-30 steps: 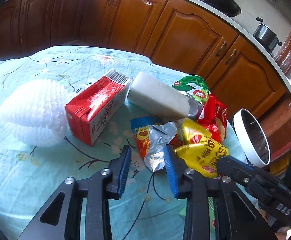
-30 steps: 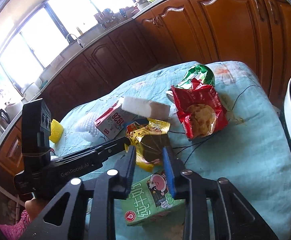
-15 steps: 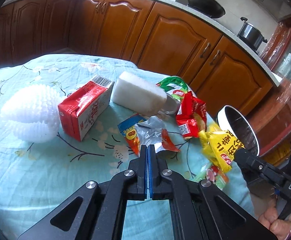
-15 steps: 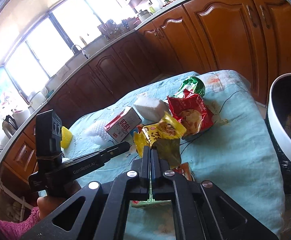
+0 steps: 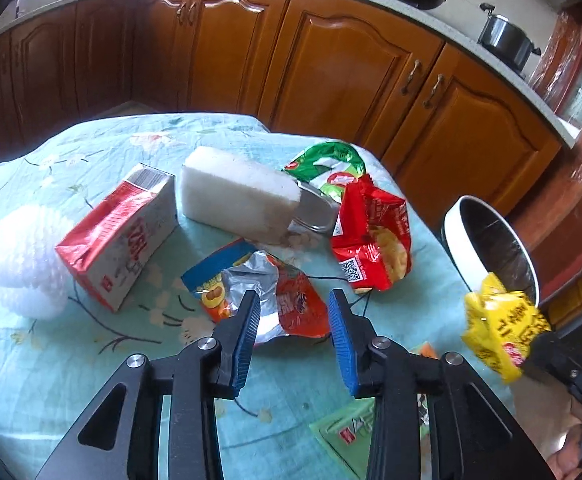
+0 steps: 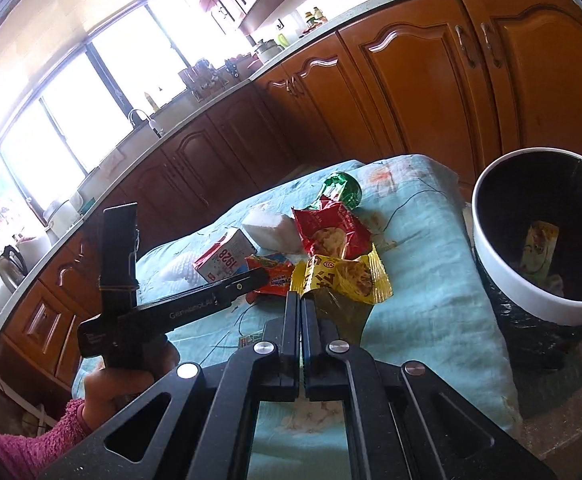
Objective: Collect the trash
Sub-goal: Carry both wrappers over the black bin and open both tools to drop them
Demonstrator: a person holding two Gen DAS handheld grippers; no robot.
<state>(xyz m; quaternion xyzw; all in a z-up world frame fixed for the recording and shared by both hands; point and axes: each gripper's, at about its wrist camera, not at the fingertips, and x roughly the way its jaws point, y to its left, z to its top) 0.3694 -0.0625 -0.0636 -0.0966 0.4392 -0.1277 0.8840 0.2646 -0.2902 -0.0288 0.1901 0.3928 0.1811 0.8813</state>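
Observation:
My right gripper [image 6: 301,300] is shut on a yellow snack wrapper [image 6: 343,276], which it holds above the table, left of the white-rimmed trash bin [image 6: 531,296]. In the left wrist view the yellow wrapper [image 5: 499,328] hangs in front of the bin [image 5: 457,240]. My left gripper [image 5: 293,312] has its jaws opening over a crumpled orange, silver and blue wrapper [image 5: 267,292] that lies on the cloth. The blue pads [image 5: 251,328] do not press on it. The left gripper [image 6: 261,276] also shows side-on in the right wrist view.
On the light blue tablecloth [image 5: 51,360] lie a red milk carton [image 5: 123,240], a white foam block [image 5: 235,196], a red snack bag [image 5: 375,240], a green bag [image 5: 327,160], a white foam net [image 5: 15,264] and a green carton [image 5: 355,432]. Wooden cabinets stand behind.
The left jaws closed on nothing, then opened again nearer the orange wrapper. The right gripper shut on the yellow wrapper and carried it up and right toward the bin.

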